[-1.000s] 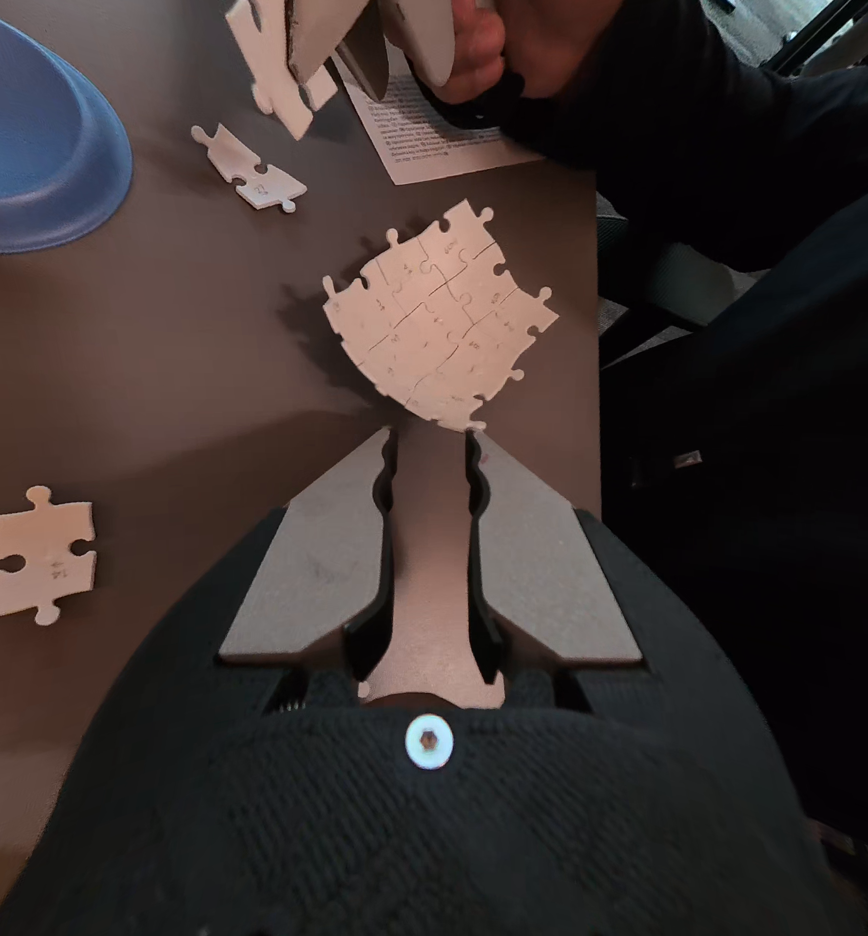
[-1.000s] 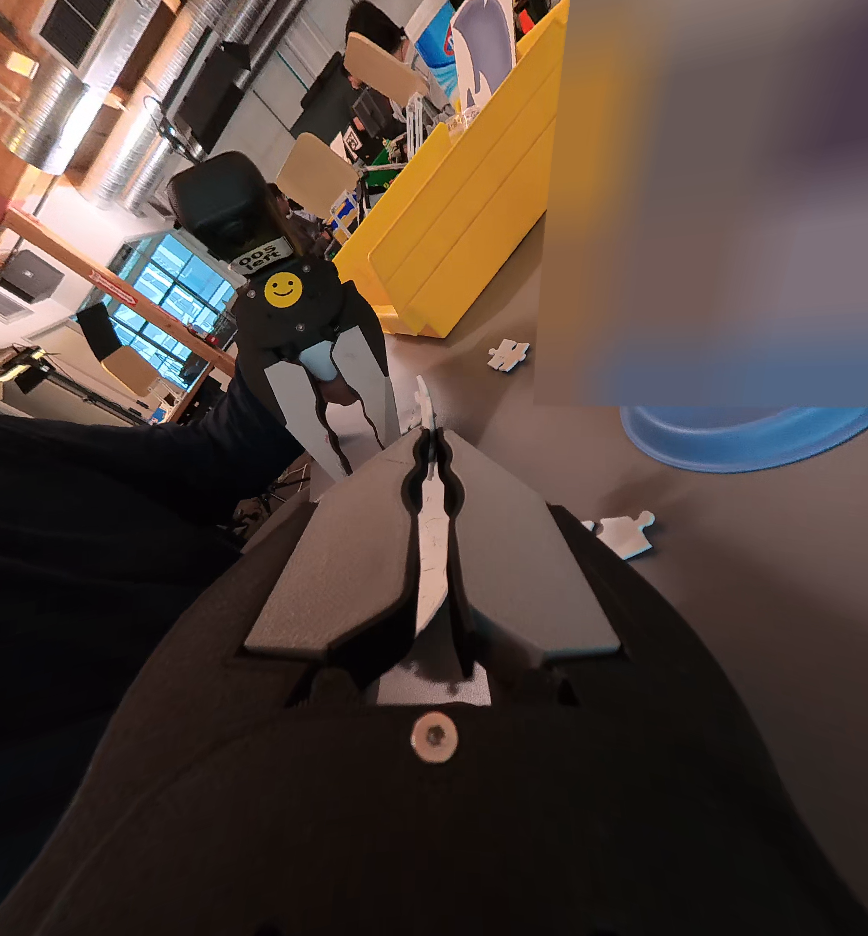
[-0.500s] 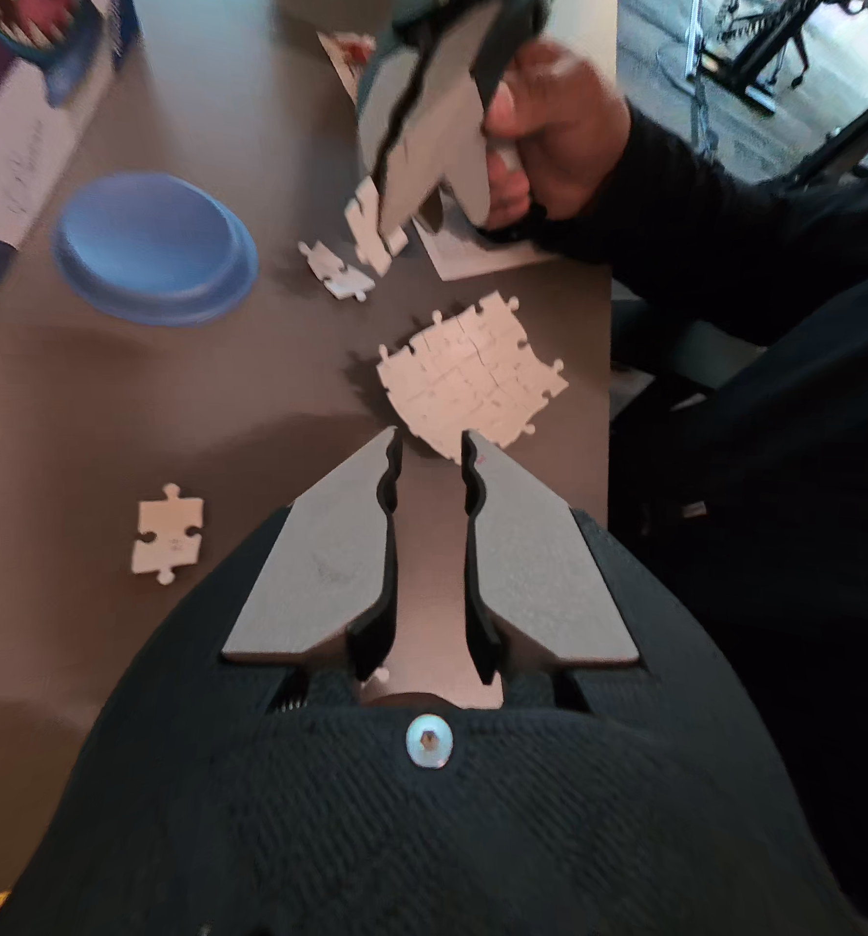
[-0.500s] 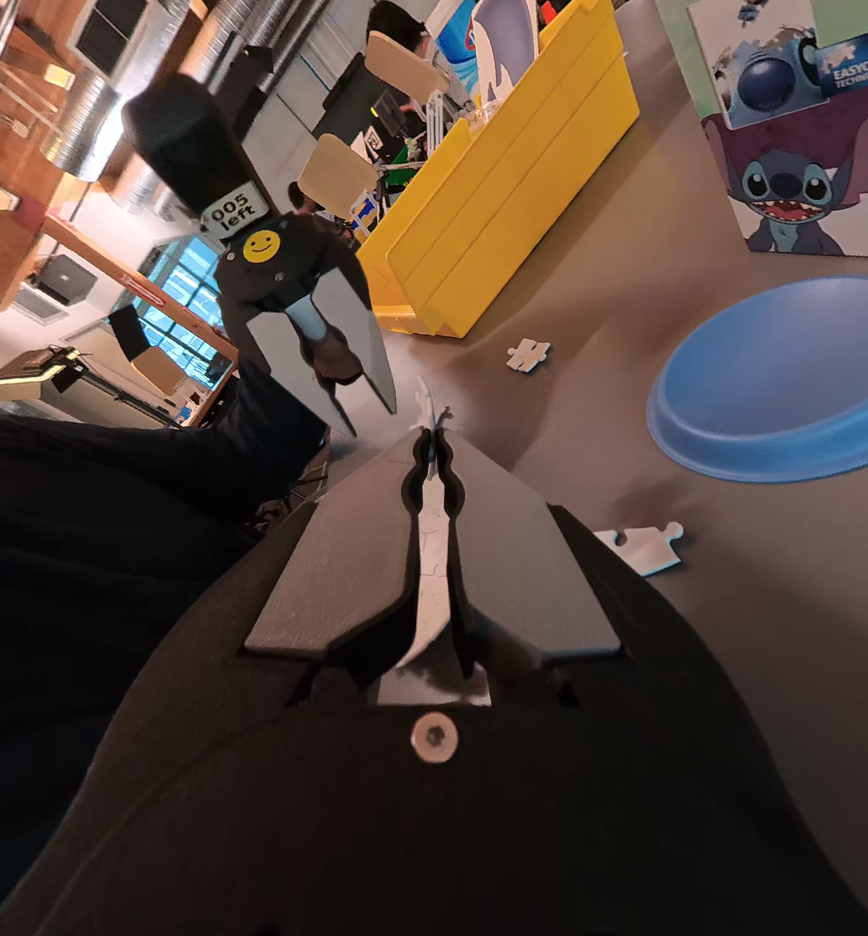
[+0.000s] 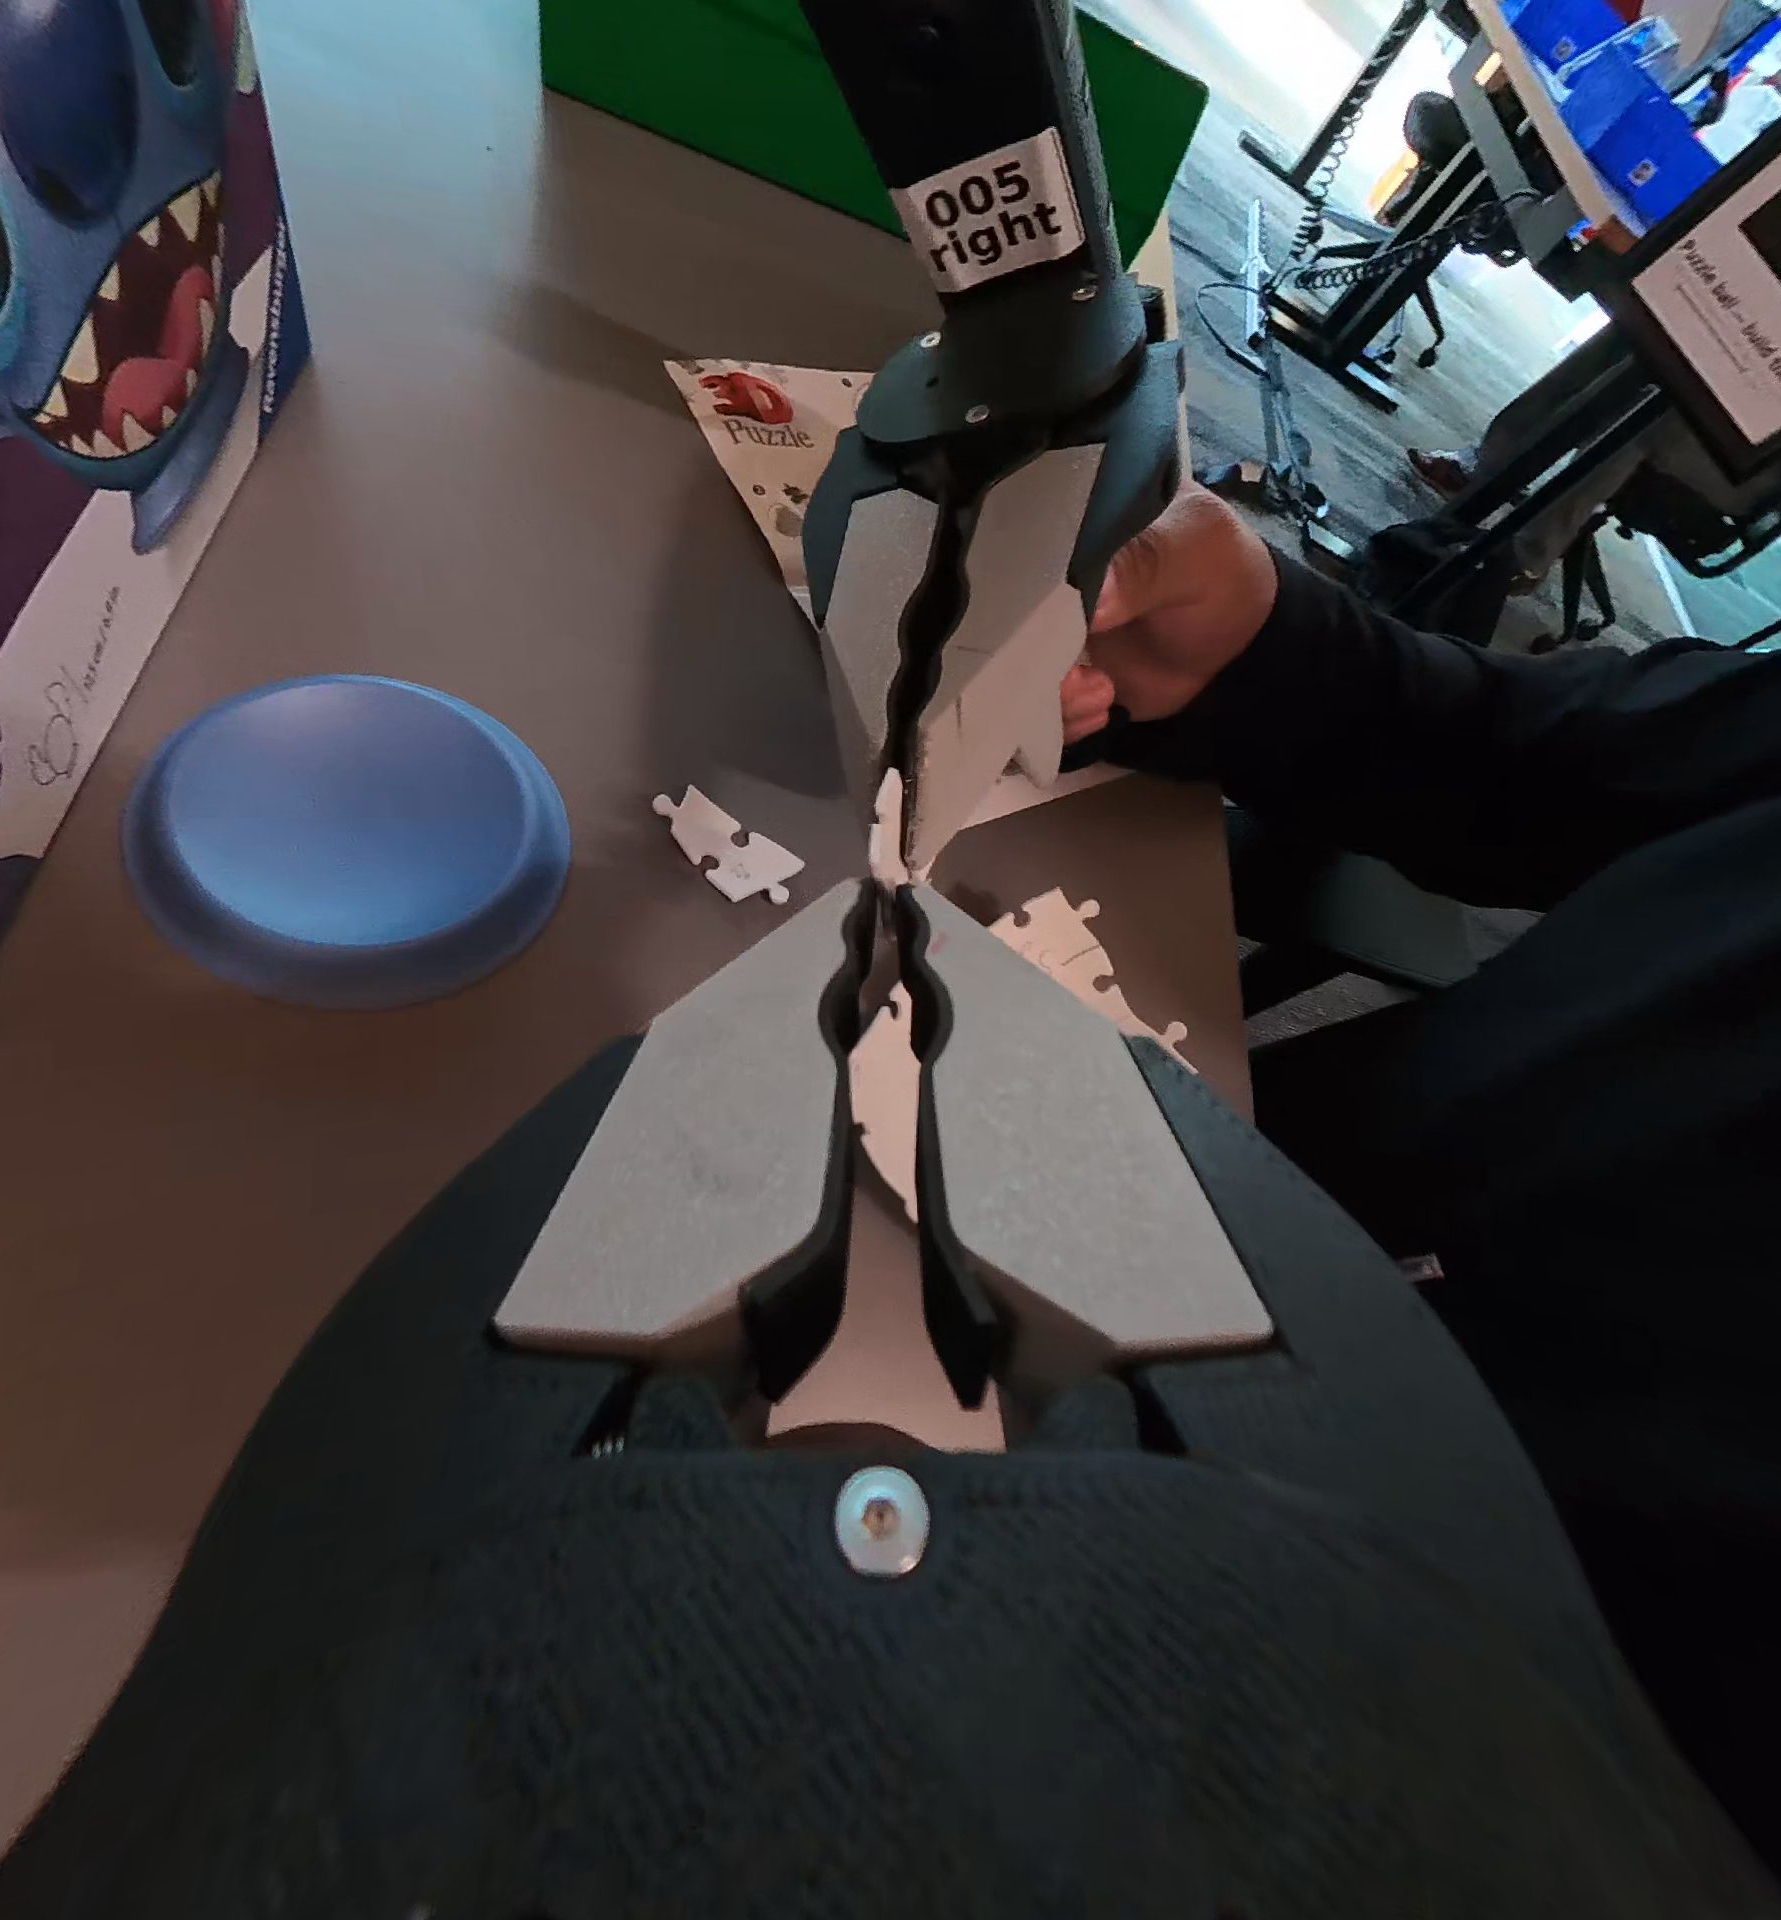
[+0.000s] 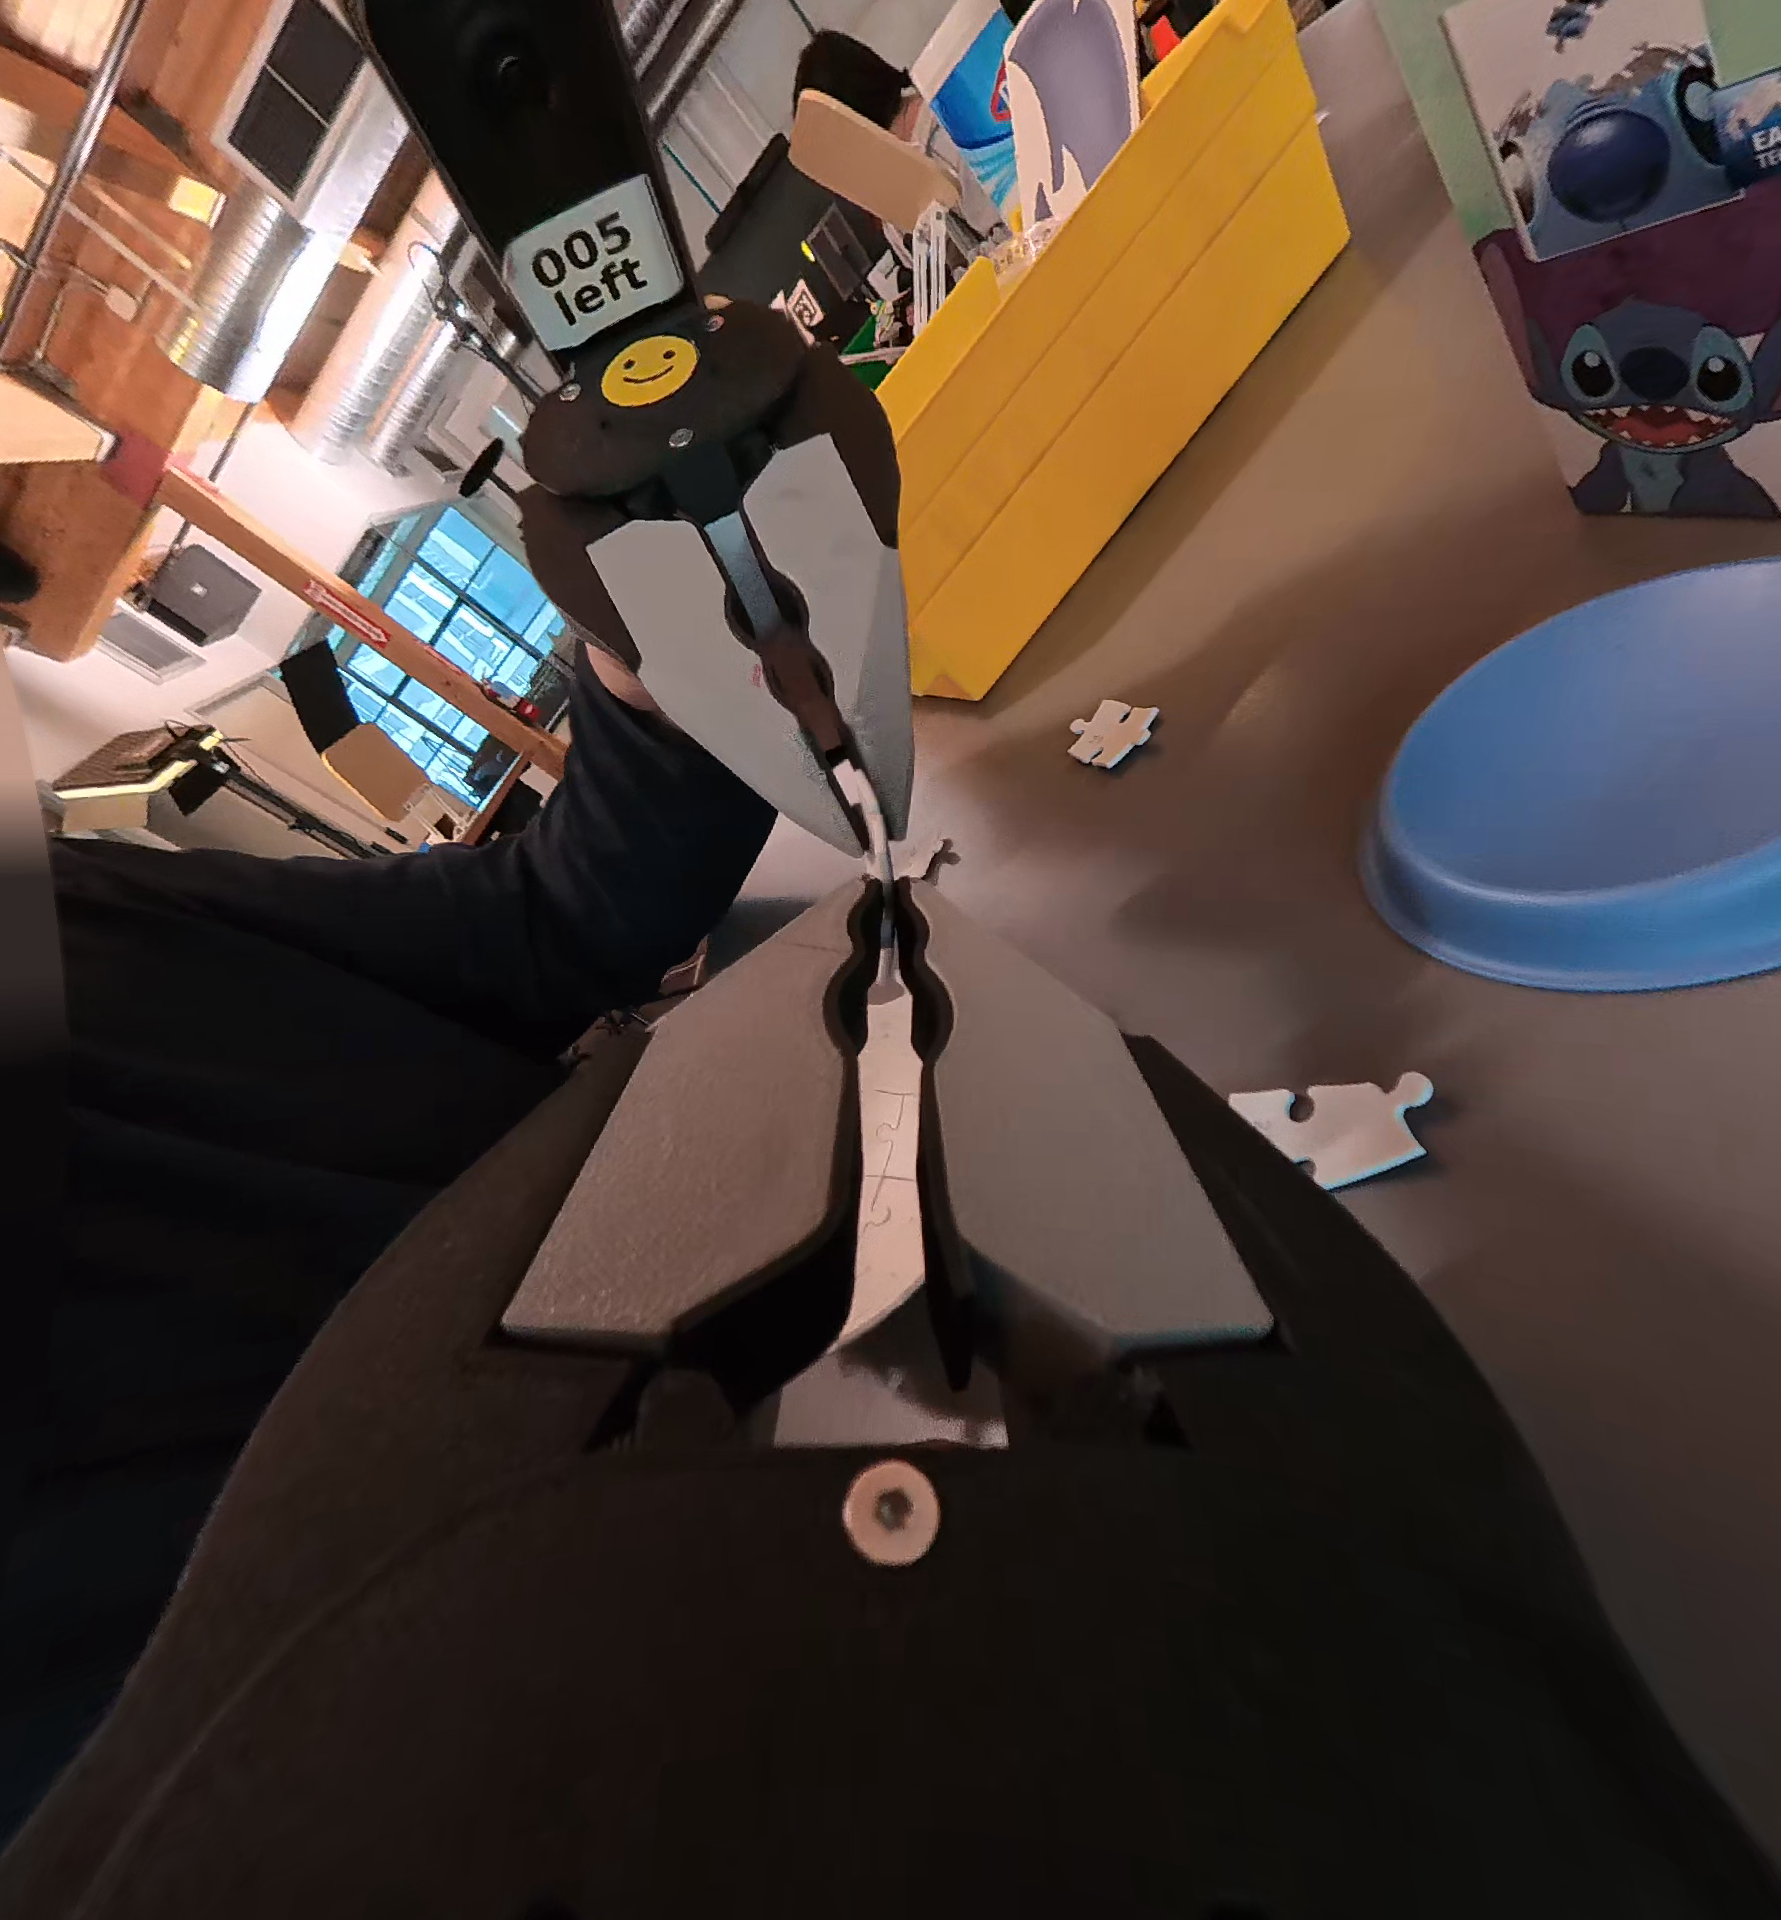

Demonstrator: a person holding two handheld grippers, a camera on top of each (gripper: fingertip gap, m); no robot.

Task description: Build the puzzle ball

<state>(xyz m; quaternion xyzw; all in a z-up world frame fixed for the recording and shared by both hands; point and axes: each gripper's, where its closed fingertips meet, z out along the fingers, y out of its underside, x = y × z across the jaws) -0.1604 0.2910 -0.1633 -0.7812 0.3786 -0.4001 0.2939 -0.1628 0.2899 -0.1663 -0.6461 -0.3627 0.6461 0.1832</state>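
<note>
White curved puzzle panel [image 5: 886,1101] clamped in left tool [image 5: 884,902], held above tabletop [image 5: 450,1091]. Right tool [image 6: 888,902] clenched on second white puzzle section [image 6: 891,1174]. Tool tips nearly meet, piece edges touching or just apart; cannot tell. Loose piece pair [image 5: 730,844] on tabletop just beyond tips, blue dome base [image 5: 346,836] farther left, puzzle box [image 5: 86,312] behind.

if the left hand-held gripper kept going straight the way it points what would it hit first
Most likely the white puzzle section pinched in the right hand-held gripper, which sits tip to tip with the left hand-held gripper. Depth is unclear; they may already touch.
</note>
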